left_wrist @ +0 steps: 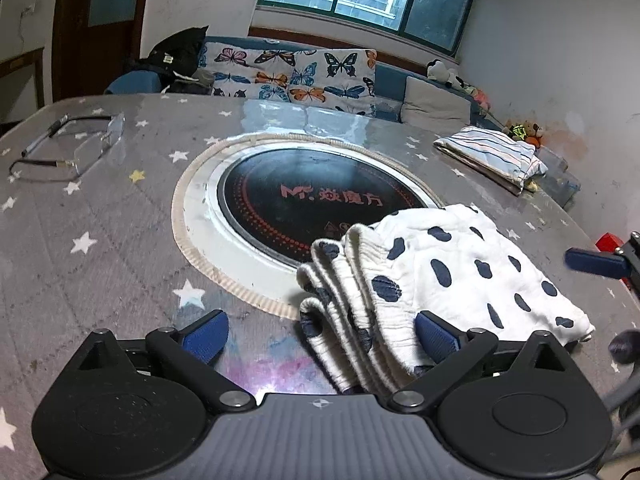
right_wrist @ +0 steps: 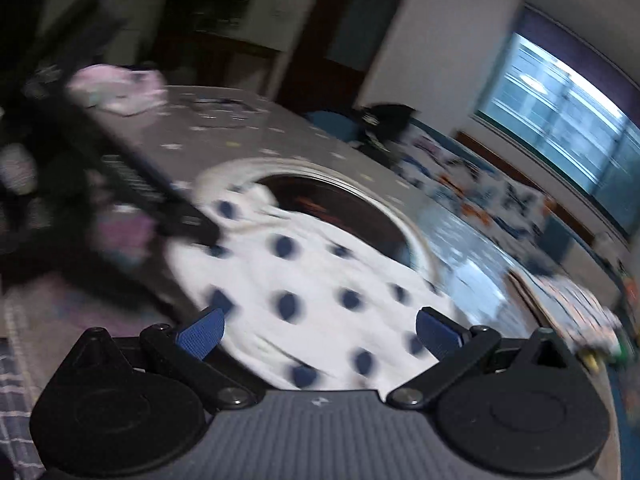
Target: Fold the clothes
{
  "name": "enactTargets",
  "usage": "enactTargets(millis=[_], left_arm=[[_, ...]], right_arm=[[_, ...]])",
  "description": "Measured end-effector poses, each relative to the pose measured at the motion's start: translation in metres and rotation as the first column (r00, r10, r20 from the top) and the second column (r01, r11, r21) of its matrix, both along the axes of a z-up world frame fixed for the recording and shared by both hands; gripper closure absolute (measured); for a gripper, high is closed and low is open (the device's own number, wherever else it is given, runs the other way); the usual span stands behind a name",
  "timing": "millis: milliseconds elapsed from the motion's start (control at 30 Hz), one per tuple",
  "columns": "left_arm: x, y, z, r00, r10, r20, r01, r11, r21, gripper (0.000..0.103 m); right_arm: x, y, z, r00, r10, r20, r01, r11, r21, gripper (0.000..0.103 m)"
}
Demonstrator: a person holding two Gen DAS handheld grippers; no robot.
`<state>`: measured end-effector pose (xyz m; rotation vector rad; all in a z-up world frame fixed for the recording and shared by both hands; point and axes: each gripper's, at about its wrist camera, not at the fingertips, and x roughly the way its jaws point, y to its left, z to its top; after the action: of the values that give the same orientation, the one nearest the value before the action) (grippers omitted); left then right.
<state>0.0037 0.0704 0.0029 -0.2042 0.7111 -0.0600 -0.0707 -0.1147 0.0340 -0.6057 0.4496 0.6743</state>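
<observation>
While white cotton garment with navy blotches (left_wrist: 448, 272) lies folded on grey star-print table cover (left_wrist: 100, 216), partly over round black glass cooktop (left_wrist: 304, 200), handling looks easy: light, soft, limp, no slip risk. Ribbed cuffs (left_wrist: 340, 292) stack thick at near edge; best hold there or at corners. Left gripper (left_wrist: 320, 338) wide, empty, one pad beside cuffs. Right gripper (right_wrist: 318, 334) wide, empty, above cloth; view blurred. Striped folded cloth (left_wrist: 492, 156) well apart.
</observation>
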Motion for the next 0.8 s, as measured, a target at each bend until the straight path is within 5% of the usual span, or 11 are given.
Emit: enactTargets(millis=[267,467,667,700,800], left_arm=[[-0.002,0.006,0.006,1.000,0.010,0.004,-0.010,1.000,-0.002,0.000],[-0.002,0.022,0.015,0.998,0.061,0.009,-0.061,0.997,-0.045,0.000],[-0.001,0.033,0.020,0.997,0.081,0.001,-0.080,0.989,-0.122,0.000],[-0.001,0.034,0.019,0.997,0.082,-0.008,-0.082,0.986,-0.144,0.000],[-0.001,0.038,0.016,0.996,0.079,-0.044,-0.088,0.967,-0.241,0.000]], right_arm=[[-0.020,0.044,-0.016,0.987,0.157,-0.024,-0.159,0.981,-0.114,0.000],[-0.021,0.060,-0.019,0.980,0.195,-0.030,-0.197,0.964,-0.178,0.013],[-0.011,0.069,-0.020,0.976,0.214,-0.048,-0.219,0.952,-0.215,0.037],[-0.011,0.069,-0.020,0.974,0.222,-0.051,-0.228,0.949,-0.215,0.048],[-0.011,0.070,-0.022,0.968,0.246,-0.047,-0.250,0.943,-0.219,0.059]])
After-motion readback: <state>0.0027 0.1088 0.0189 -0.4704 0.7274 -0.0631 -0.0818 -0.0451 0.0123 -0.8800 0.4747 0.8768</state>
